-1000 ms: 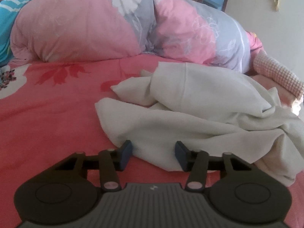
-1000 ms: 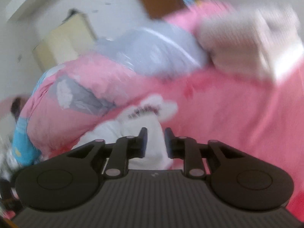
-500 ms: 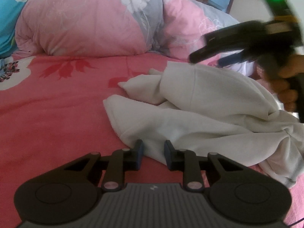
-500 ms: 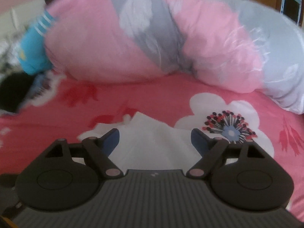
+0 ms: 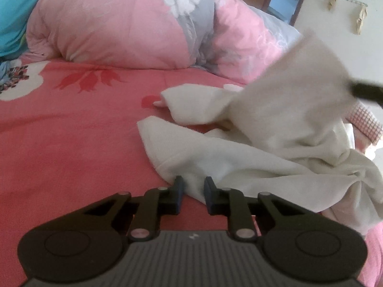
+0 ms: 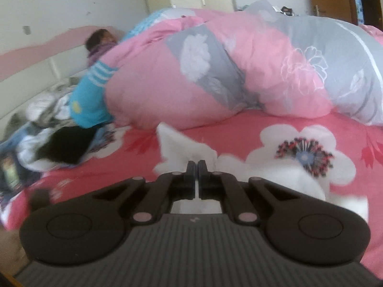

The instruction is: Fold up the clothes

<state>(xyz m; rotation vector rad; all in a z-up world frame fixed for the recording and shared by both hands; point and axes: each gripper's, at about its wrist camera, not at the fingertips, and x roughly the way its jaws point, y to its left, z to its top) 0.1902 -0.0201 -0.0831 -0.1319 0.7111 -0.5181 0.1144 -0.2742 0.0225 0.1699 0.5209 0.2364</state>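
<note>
Garment: my cream garment [image 5: 239,157] lies crumpled on the pink bed [image 5: 71,129], long axis near-left to far-right.
Left tongs [image 5: 193,186]: narrow gap, straddling its near hem.
Right tongs [image 6: 196,167]: pinched on a lifted fold.

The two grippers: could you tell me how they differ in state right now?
The left gripper has its jaws parted around an edge of the cream garment; the right gripper has its jaws pressed together on it. The left sits low over the pink bedsheet; the right lifts its fold. Both work the same garment.
</note>
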